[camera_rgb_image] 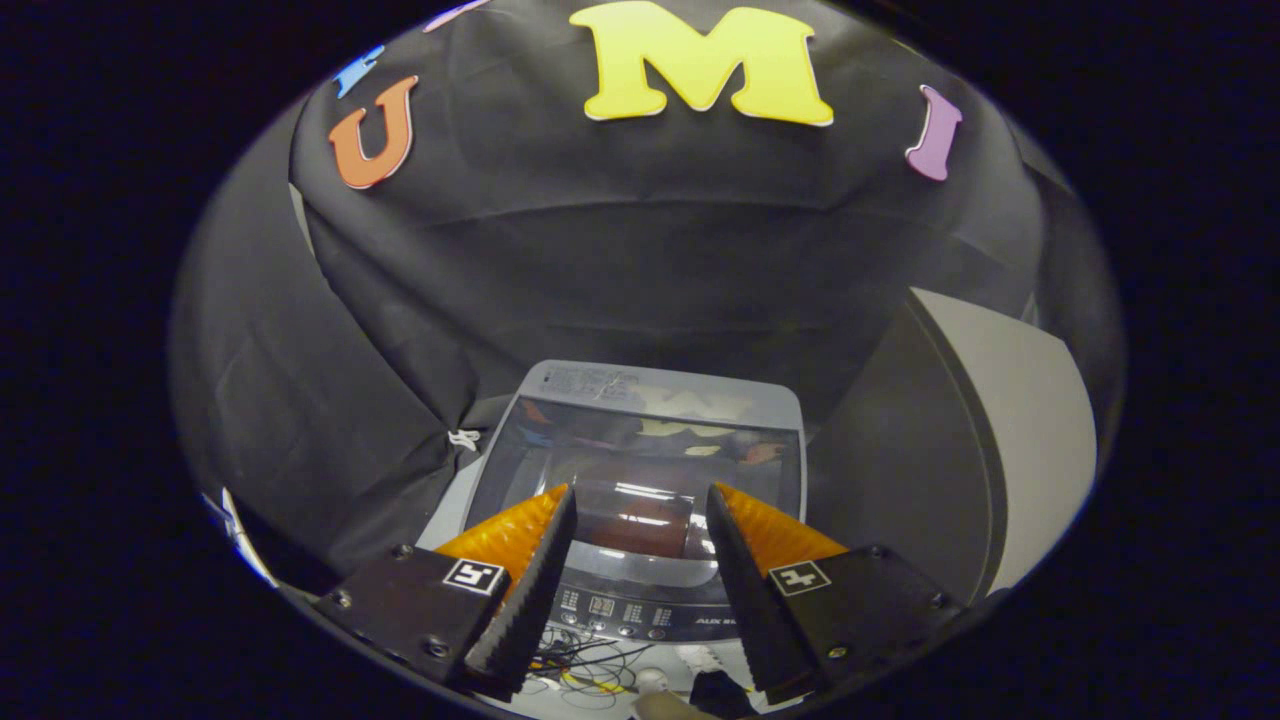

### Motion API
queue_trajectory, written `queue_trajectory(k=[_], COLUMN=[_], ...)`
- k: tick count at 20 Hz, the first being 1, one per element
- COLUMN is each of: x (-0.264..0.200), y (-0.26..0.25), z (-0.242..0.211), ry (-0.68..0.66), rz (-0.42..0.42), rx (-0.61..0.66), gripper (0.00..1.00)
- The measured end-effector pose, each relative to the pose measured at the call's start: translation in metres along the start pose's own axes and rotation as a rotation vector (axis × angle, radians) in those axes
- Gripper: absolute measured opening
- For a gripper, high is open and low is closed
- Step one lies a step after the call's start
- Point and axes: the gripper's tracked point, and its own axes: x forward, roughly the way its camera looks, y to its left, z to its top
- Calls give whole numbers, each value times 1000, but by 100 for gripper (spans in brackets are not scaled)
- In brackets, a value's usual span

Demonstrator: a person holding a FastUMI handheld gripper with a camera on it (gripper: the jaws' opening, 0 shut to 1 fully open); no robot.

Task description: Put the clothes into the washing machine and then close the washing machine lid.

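Note:
A grey top-loading washing machine stands below and ahead of my gripper. Its dark glass lid lies flat over the tub, and something reddish-brown shows through the glass between my fingertips. The control panel with small buttons faces me, between the fingers. My gripper hangs above the machine, open, with nothing between its fingers.
A grey board or cabinet leans beside the machine on the right. Black cloth walls close in behind and on the left. A tangle of thin cables and a dark plug lie on the pale floor in front of the machine.

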Motion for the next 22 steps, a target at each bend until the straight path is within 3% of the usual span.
queue_trajectory(k=[6, 12, 13, 16, 22], x=[-111, -257, -282, -343, -403], y=[-18, -84, -97, -146, -232], z=[8, 14, 13, -8, -86], ry=[-181, -482, -531, -651, -683], rz=[58, 27, 21, -28, -80], rx=[-33, -77, -71, -59, 27], gripper=[82, 82, 87, 100, 100])
